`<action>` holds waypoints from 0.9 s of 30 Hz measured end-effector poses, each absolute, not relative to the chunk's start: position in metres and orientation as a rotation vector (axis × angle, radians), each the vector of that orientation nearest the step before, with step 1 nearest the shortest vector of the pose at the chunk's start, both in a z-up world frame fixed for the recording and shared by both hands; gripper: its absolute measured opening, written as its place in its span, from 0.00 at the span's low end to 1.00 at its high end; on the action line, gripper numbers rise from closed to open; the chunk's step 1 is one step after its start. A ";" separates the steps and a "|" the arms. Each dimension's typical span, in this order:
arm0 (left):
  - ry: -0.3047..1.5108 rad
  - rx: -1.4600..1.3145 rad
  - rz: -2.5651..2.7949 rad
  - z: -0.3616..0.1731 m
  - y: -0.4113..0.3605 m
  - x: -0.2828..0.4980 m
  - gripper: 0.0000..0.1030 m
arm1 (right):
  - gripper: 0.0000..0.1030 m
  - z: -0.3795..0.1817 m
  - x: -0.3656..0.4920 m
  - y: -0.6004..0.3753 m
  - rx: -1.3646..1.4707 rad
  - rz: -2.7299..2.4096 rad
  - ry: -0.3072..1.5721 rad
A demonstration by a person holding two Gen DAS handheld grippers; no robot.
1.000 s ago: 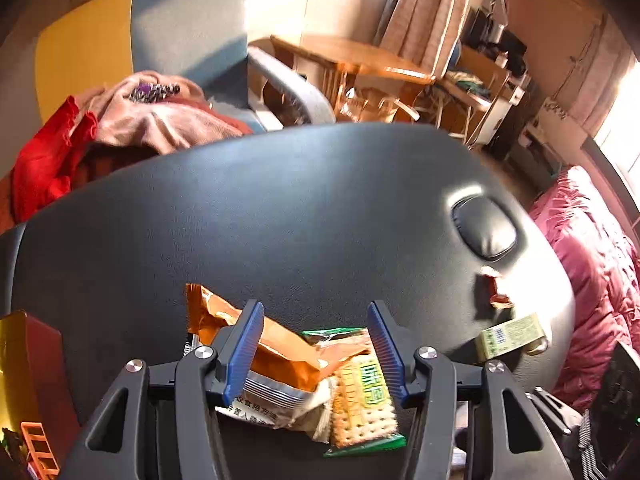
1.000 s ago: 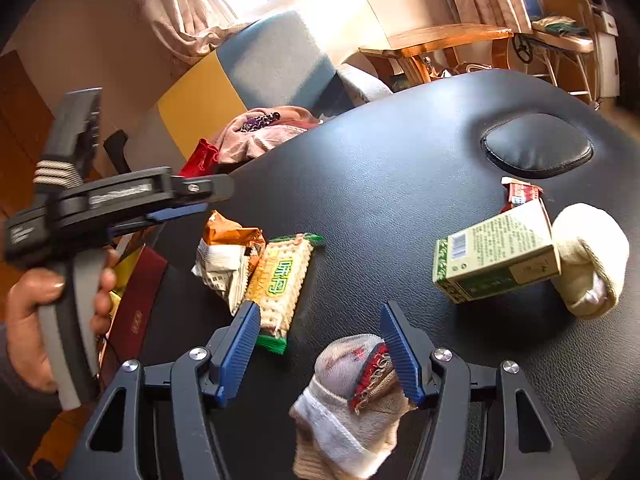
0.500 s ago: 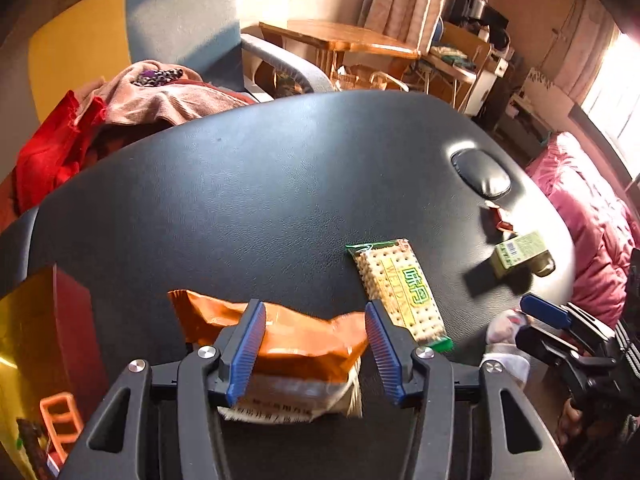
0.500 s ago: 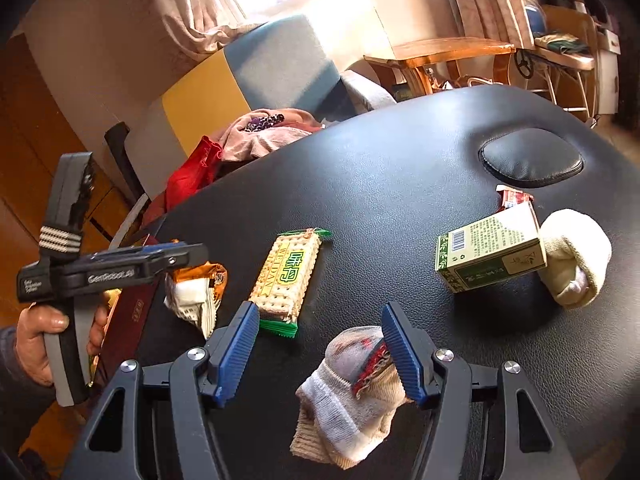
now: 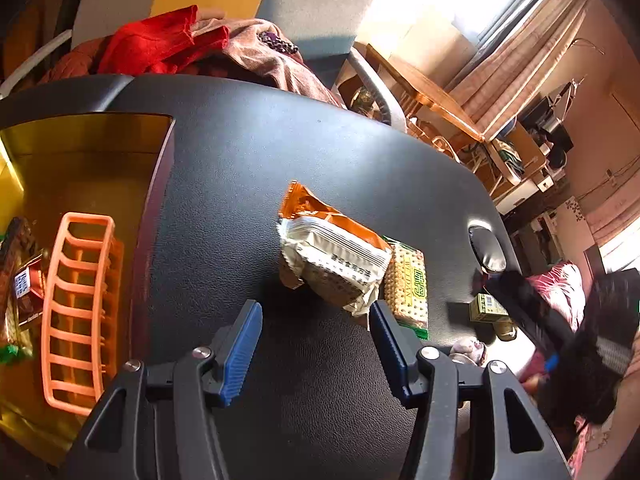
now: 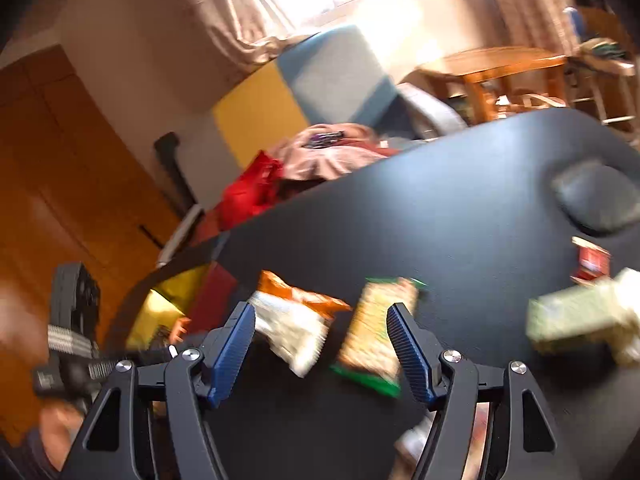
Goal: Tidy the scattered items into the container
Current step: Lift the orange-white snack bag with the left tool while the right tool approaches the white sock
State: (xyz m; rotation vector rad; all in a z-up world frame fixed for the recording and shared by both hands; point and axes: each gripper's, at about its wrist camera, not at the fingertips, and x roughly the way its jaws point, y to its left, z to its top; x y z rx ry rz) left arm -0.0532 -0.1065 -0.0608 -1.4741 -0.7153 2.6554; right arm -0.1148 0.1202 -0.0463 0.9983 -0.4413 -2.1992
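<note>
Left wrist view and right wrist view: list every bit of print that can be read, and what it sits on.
Cracker pack: Latin capitals and large Chinese characters, too distorted to quote.
Orange-and-white snack pack: a row of Chinese characters, too small to read.
Green carton: a barcode, digits unreadable.
Brown wrapper in the container: a barcode label, unreadable.
Right wrist view: motion blur, nothing readable.

Matt grained black leatherette tabletop (image 5: 328,392)
</note>
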 end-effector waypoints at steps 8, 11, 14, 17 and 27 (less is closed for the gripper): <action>-0.696 -1.454 2.698 -0.060 -0.115 -0.047 0.56 | 0.71 -0.083 -0.181 0.039 1.247 -1.907 -0.504; -0.726 -1.454 2.703 -0.061 -0.124 -0.047 0.56 | 0.72 -0.095 -0.168 0.041 1.274 -1.762 -0.583; -0.731 -1.471 2.692 -0.064 -0.128 -0.053 0.57 | 0.75 -0.097 -0.140 0.058 1.252 -1.674 -0.657; -0.699 -1.482 2.687 -0.064 -0.123 -0.060 0.62 | 0.79 -0.094 -0.117 0.086 1.222 -1.762 -0.681; -0.455 -1.520 2.607 -0.064 -0.079 -0.109 0.77 | 0.82 -0.067 -0.050 0.170 1.100 -2.193 -0.584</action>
